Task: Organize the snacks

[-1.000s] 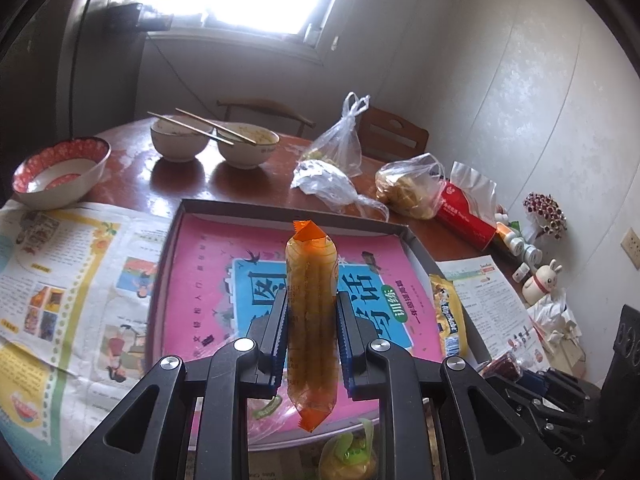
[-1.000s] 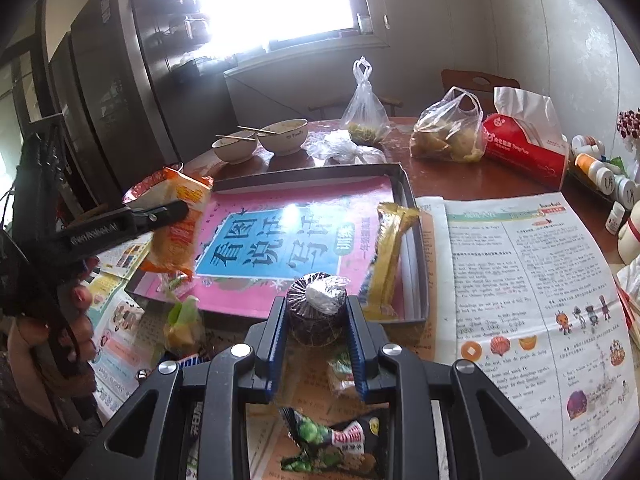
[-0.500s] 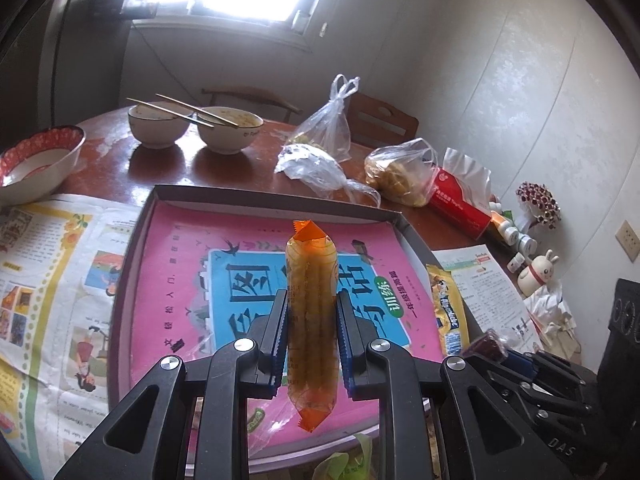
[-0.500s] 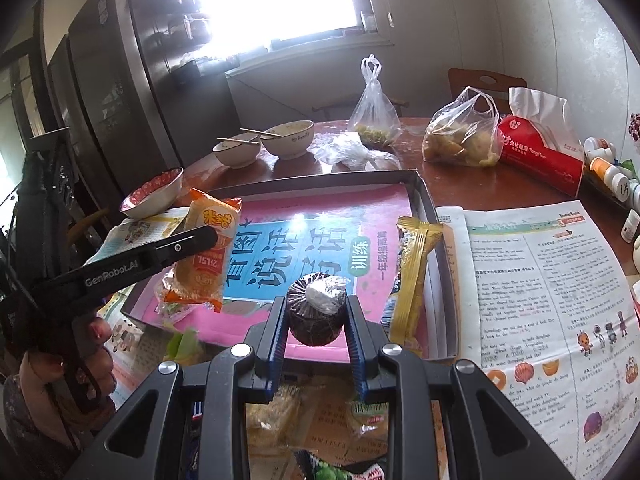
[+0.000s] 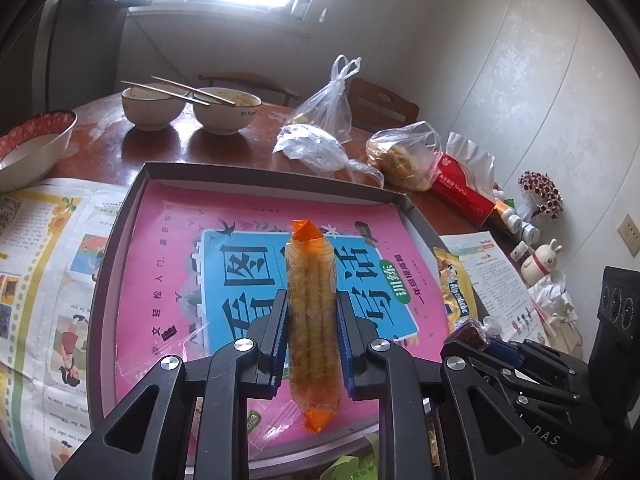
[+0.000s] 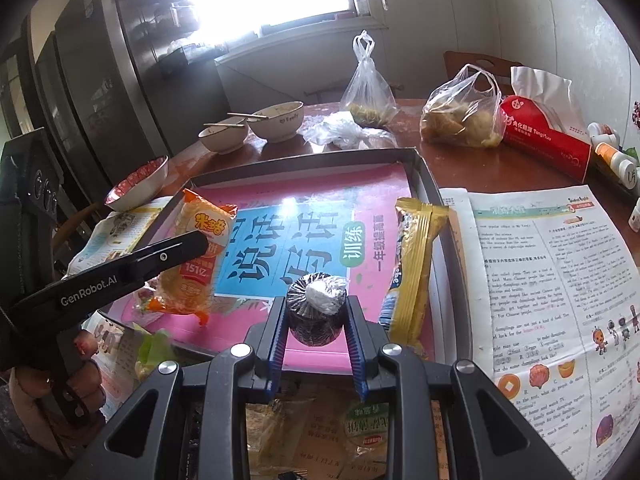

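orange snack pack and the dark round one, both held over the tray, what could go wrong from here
The left gripper pinches the orange snack pack edge-on; squeezing may crush its contents. The right gripper holds the dark round snack close to the yellow packet against the tray wall, so setting it down could land on that packet.

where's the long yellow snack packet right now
In the right wrist view, the long yellow plastic snack packet lies along the right wall of the dark shallow tray, beside the pink and blue book, touched by neither gripper.

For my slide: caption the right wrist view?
Right tongs grip a dark wrapped snack over the tray.
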`<act>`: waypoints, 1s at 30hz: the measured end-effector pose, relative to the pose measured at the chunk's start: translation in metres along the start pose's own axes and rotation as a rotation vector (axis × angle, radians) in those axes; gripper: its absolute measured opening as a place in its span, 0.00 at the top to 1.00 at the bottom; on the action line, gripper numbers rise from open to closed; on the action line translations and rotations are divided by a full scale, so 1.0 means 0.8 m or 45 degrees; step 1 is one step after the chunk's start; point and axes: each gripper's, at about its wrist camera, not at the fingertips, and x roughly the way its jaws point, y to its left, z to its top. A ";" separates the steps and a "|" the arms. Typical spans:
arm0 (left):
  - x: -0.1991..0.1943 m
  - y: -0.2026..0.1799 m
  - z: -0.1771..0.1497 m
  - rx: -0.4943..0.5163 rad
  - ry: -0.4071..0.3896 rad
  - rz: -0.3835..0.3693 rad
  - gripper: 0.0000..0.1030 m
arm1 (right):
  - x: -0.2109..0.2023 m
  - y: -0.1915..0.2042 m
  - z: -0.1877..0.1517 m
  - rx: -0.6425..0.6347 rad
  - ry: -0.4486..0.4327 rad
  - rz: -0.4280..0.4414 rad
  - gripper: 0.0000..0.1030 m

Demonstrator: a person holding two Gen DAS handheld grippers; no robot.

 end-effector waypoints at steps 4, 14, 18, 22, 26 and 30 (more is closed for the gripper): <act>0.003 0.001 -0.002 0.004 0.010 0.011 0.78 | 0.005 0.001 -0.001 -0.008 0.010 -0.013 0.72; 0.006 0.001 -0.004 0.006 0.025 0.025 0.78 | 0.009 -0.002 -0.006 -0.007 0.027 -0.033 0.72; 0.005 0.001 -0.005 0.005 0.025 0.028 0.78 | 0.007 -0.003 -0.006 -0.010 0.029 -0.035 0.72; 0.002 0.002 -0.006 0.002 0.029 0.034 0.78 | 0.004 -0.002 -0.007 -0.012 0.029 -0.034 0.72; 0.001 0.002 -0.005 0.001 0.036 0.036 0.78 | 0.001 -0.003 -0.008 -0.007 0.028 -0.028 0.72; -0.002 0.002 -0.005 0.002 0.036 0.035 0.78 | -0.001 -0.003 -0.009 -0.004 0.026 -0.027 0.72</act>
